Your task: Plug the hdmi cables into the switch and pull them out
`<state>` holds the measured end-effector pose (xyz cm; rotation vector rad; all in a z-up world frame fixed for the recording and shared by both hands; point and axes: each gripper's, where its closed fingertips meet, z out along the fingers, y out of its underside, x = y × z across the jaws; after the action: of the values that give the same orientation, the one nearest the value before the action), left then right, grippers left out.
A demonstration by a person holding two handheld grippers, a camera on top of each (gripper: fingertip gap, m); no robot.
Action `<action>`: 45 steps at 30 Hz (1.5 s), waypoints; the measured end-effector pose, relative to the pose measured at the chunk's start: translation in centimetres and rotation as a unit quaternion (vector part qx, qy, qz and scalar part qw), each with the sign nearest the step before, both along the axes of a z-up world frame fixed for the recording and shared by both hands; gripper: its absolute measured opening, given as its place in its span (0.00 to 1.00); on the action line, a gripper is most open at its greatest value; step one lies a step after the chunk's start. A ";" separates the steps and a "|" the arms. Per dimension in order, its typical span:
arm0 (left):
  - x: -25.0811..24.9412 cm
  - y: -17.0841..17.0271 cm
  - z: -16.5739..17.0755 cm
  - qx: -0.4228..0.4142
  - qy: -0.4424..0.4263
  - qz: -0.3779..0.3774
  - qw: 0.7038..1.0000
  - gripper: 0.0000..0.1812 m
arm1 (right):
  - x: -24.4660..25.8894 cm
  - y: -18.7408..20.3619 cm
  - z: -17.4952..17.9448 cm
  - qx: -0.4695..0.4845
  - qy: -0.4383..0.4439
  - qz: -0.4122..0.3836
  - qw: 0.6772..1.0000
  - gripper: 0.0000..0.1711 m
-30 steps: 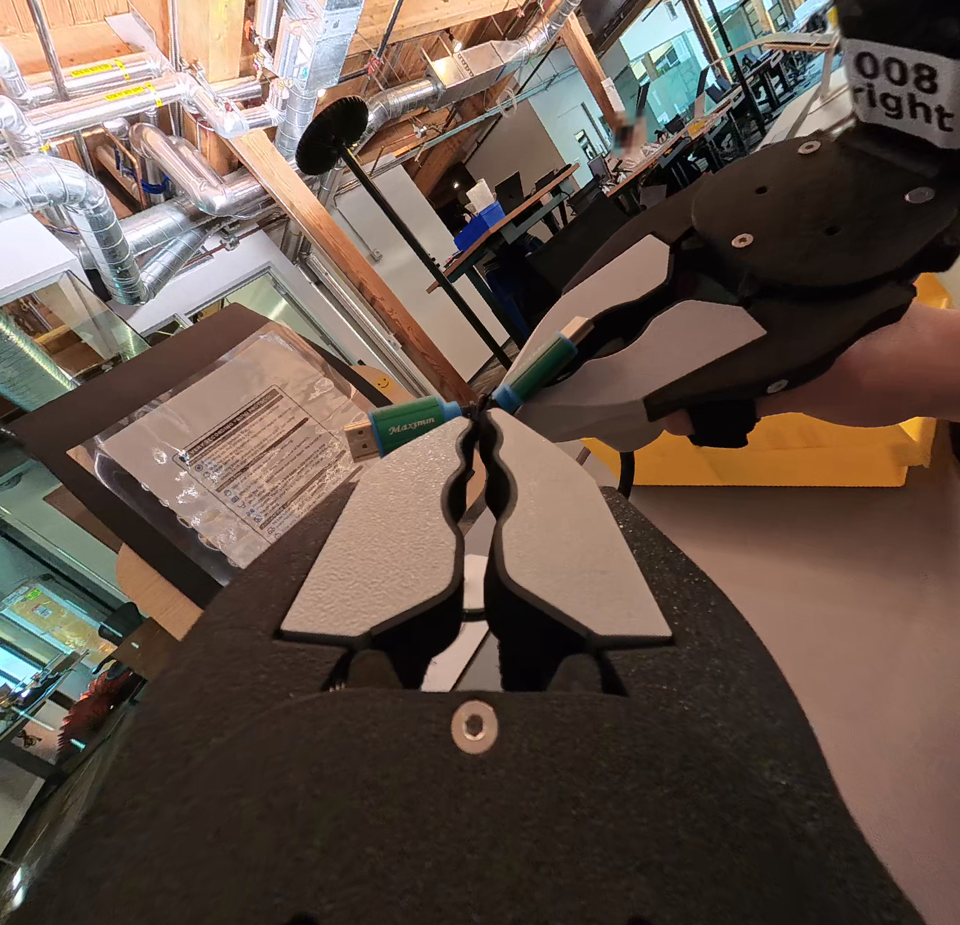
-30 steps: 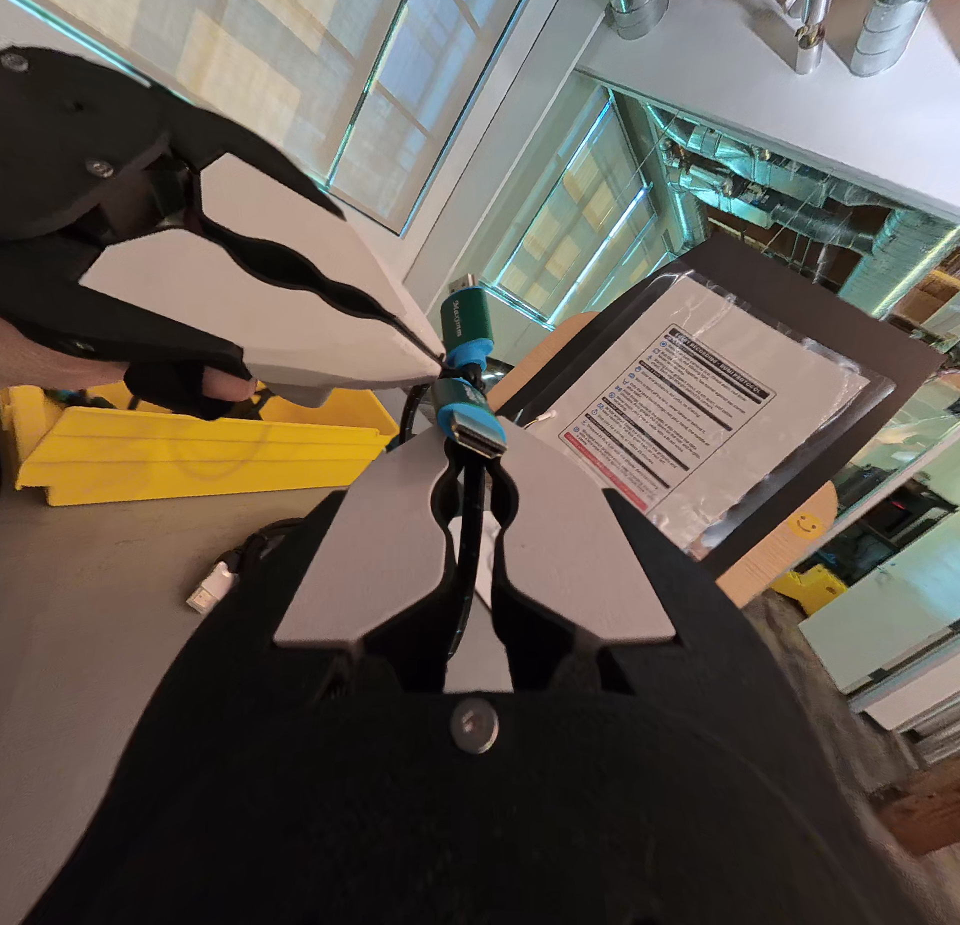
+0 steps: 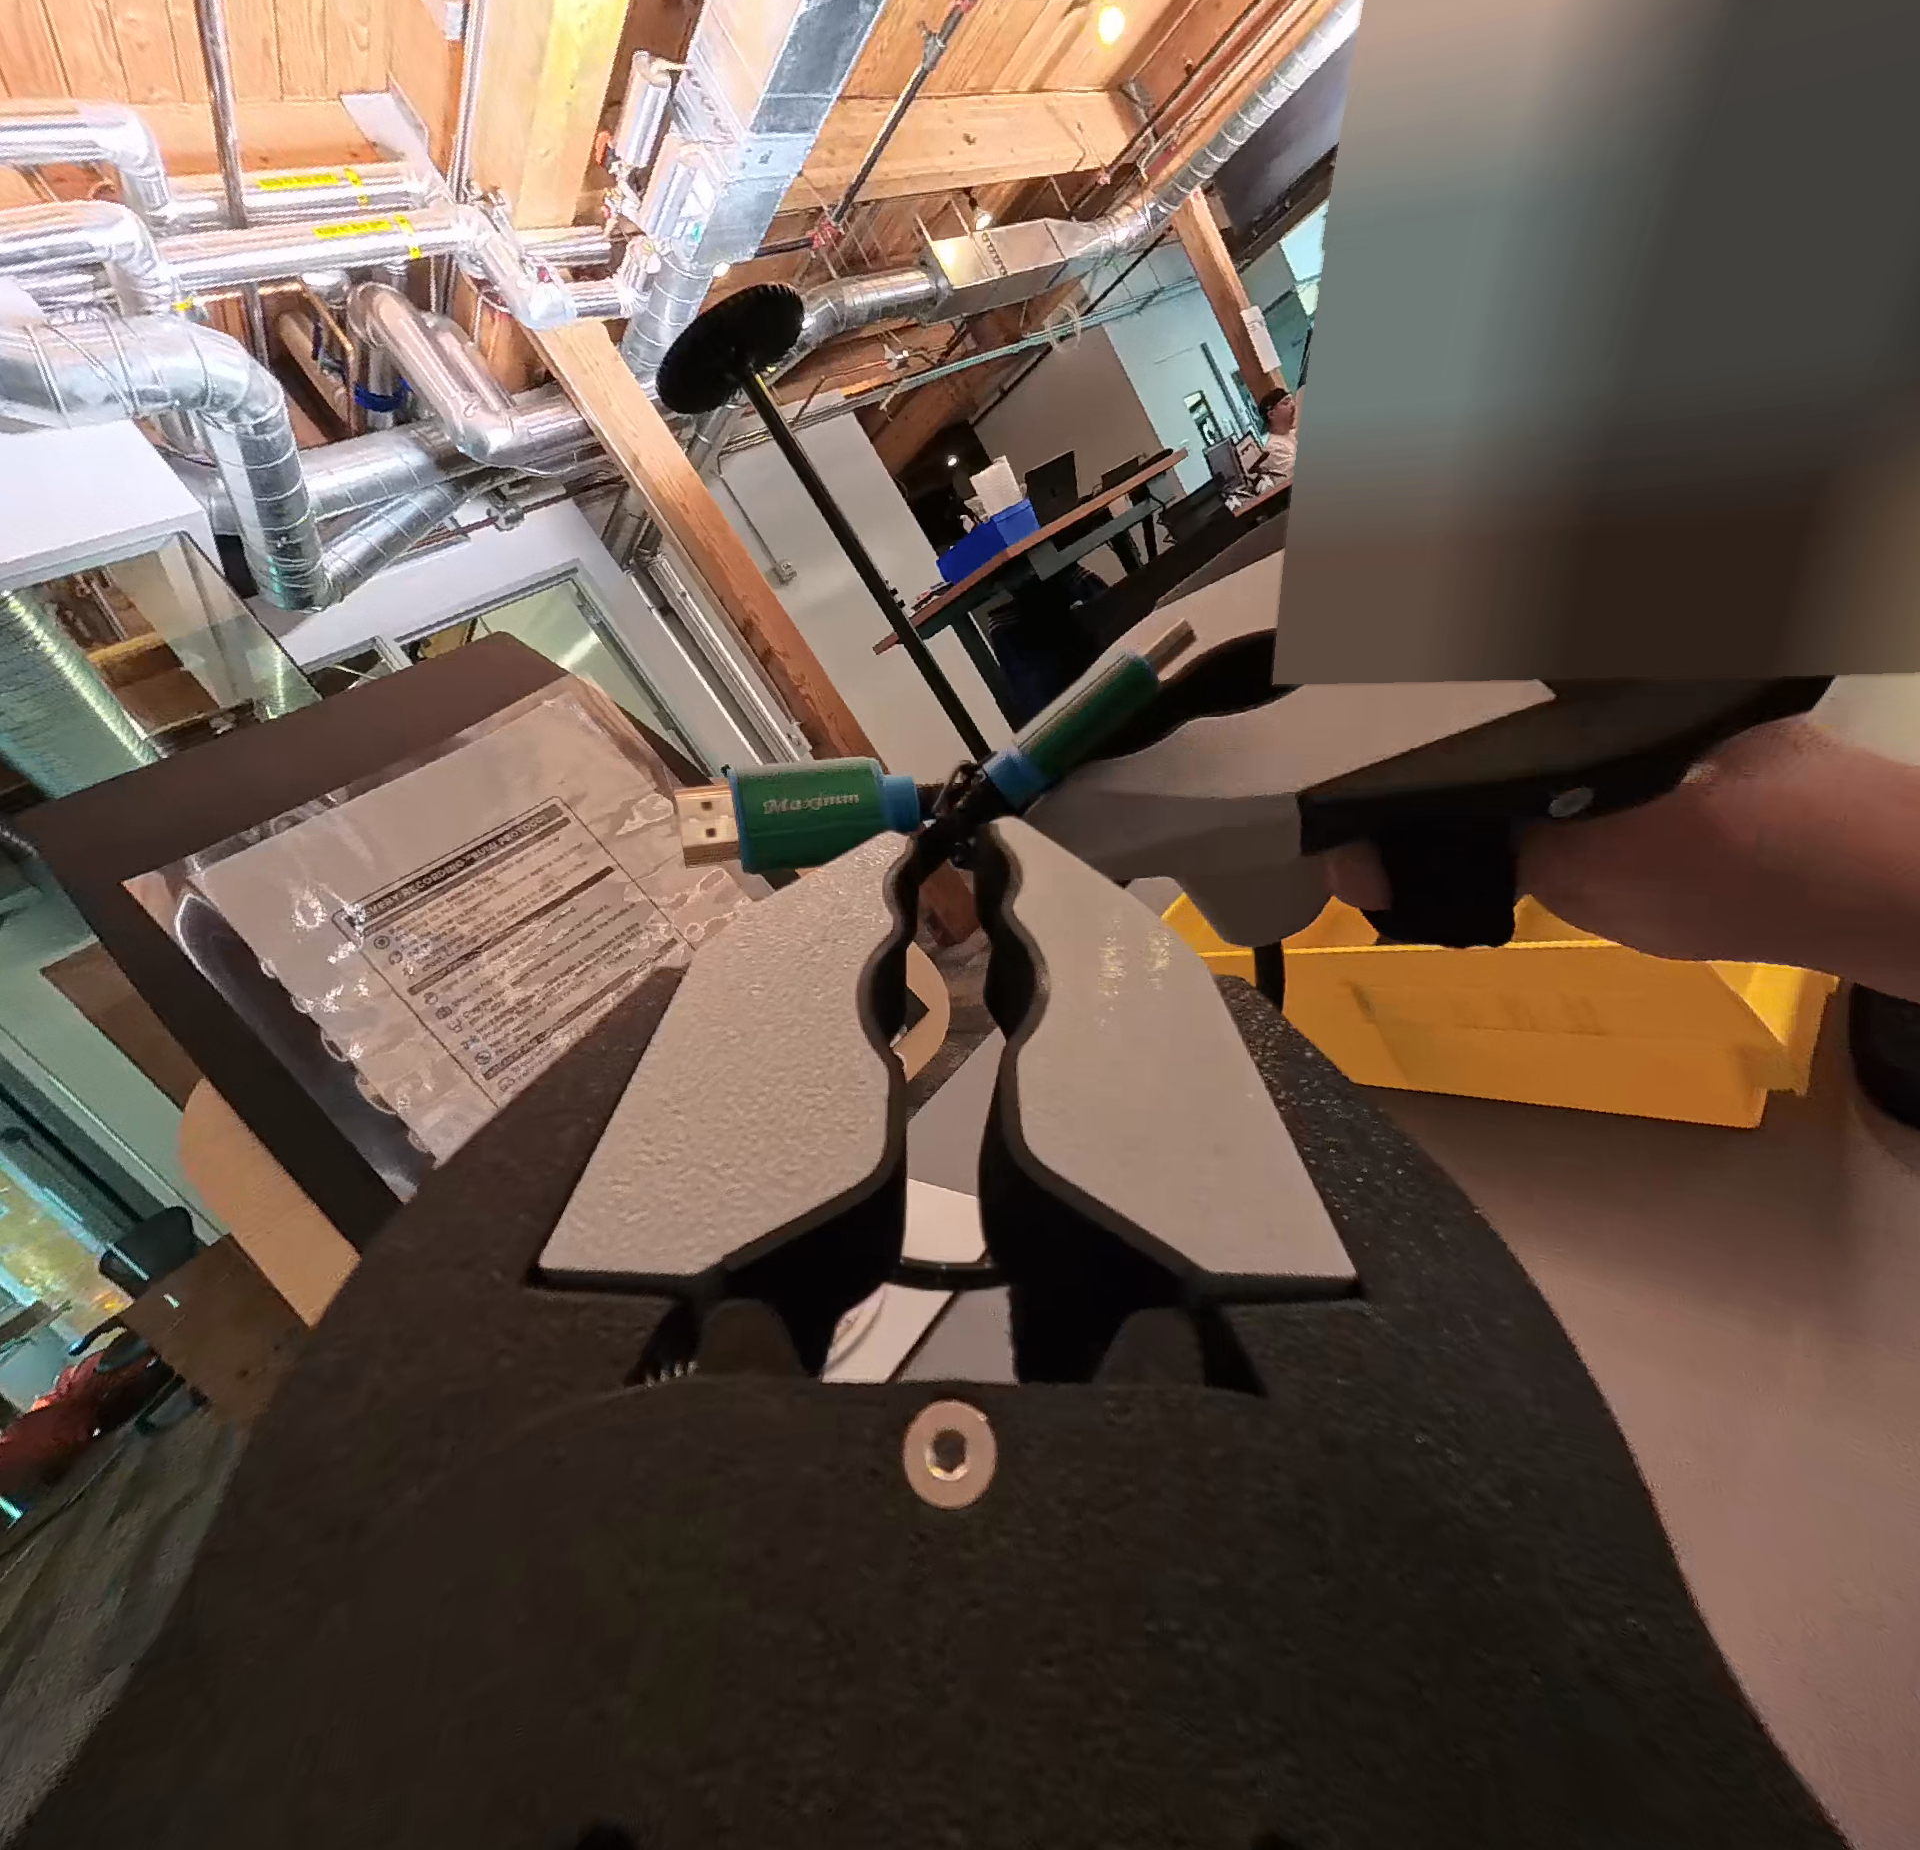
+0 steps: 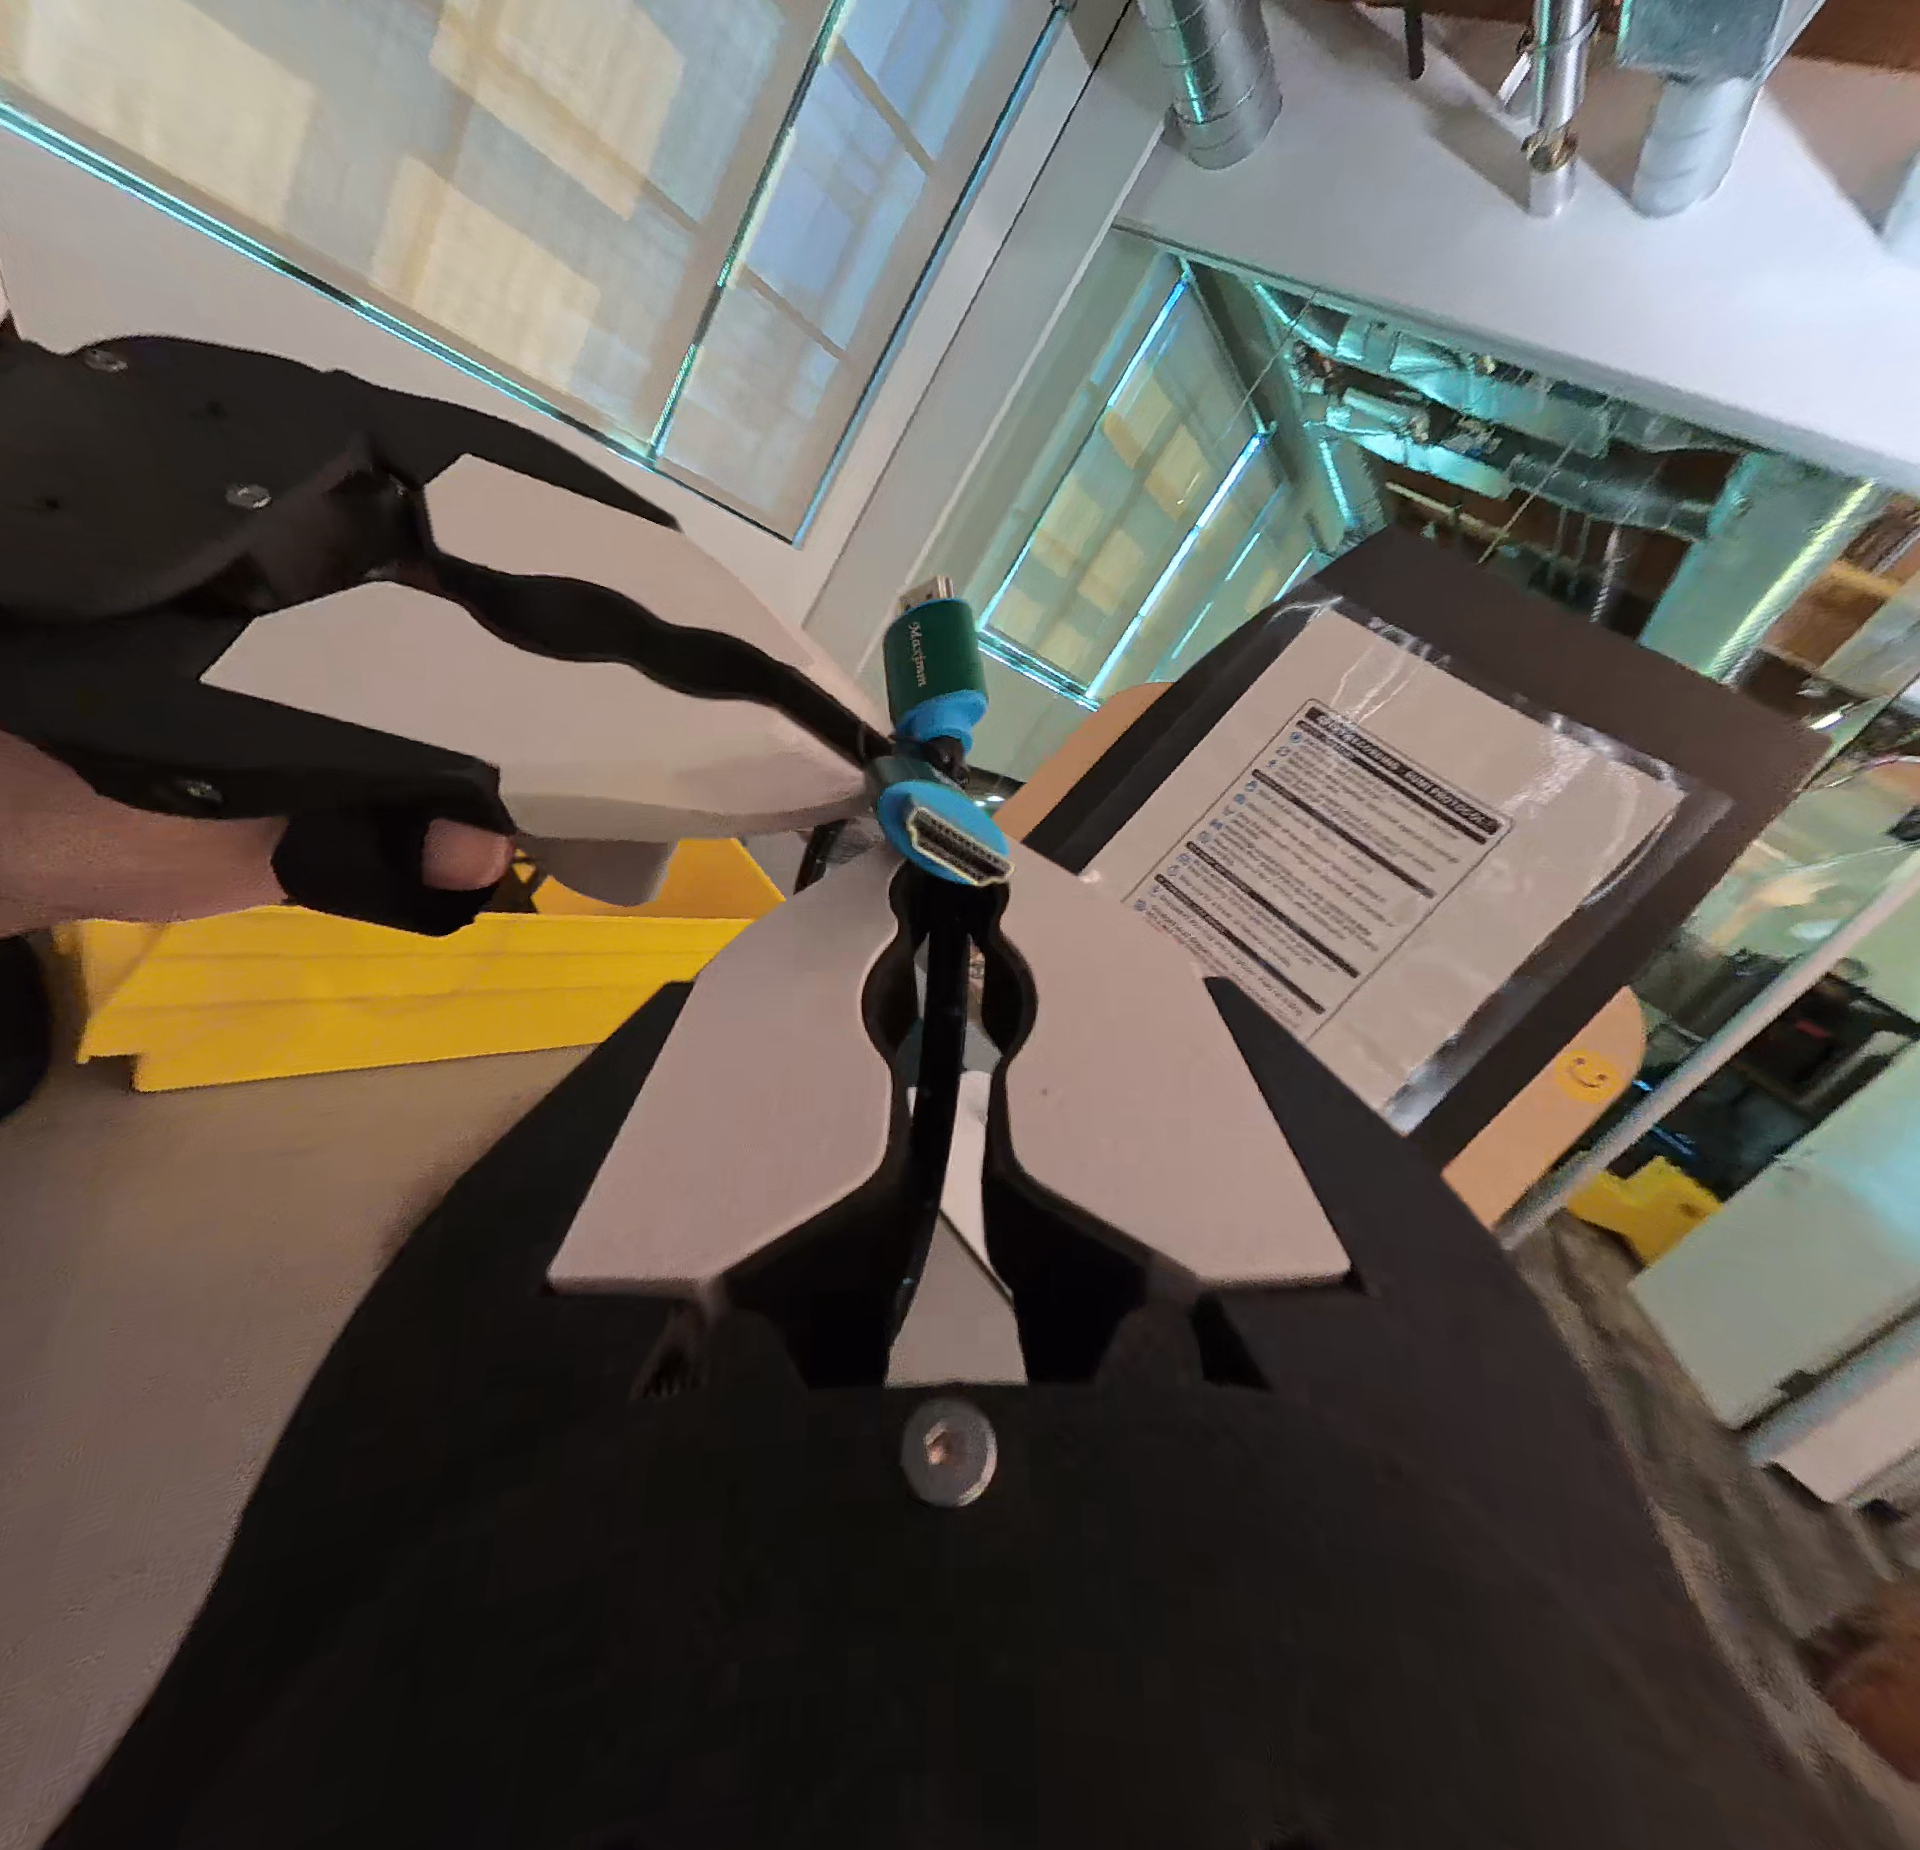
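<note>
While both tools hang above the bench (image 3: 1714, 1385), the left tool (image 3: 948, 836) pinches a black cable just behind its green plug (image 3: 800, 815), and the right tool (image 4: 951, 891) clamps the second cable behind its plug (image 4: 943, 844). Plugs nearly touch; beyond them, a yellow bin (image 3: 1507, 1031) and a signboard (image 4: 1382, 865)

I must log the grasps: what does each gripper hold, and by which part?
Left gripper: a black cable, pinched just behind its green HDMI plug. Right gripper: another cable, just behind its plug.
</note>
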<state>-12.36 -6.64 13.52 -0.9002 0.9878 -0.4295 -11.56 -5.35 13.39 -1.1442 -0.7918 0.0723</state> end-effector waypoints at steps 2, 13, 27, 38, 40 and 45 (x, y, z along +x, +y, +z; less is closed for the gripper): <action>0.0 0.1 -0.1 0.000 0.004 0.003 1.000 0.05 | 0.0 0.1 -0.1 0.005 -0.006 -0.011 1.000 0.05; 0.0 -0.2 -0.3 0.101 0.049 0.042 0.993 0.01 | -0.3 0.1 -0.5 -0.107 0.047 0.059 0.991 0.05; -0.1 -1.1 -1.6 0.176 0.146 0.019 0.973 0.00 | -1.0 -1.0 -2.7 -0.439 0.217 0.301 0.818 0.04; -0.8 -0.6 0.4 -0.233 -0.035 -0.172 0.956 0.00 | 2.1 -0.5 1.6 -0.015 0.061 0.092 0.994 0.05; -0.4 -1.4 0.8 -0.278 -0.060 -0.223 0.932 0.02 | 2.2 -1.5 2.3 0.051 0.044 0.093 0.993 0.05; 0.8 -2.6 0.7 -0.340 -0.085 -0.266 0.898 0.08 | 2.4 -2.6 2.7 0.169 0.000 0.051 0.984 0.04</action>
<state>-11.58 -9.26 14.22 -1.1792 0.9214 -1.3608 -9.13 -7.98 16.07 -0.7822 -0.8257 0.0216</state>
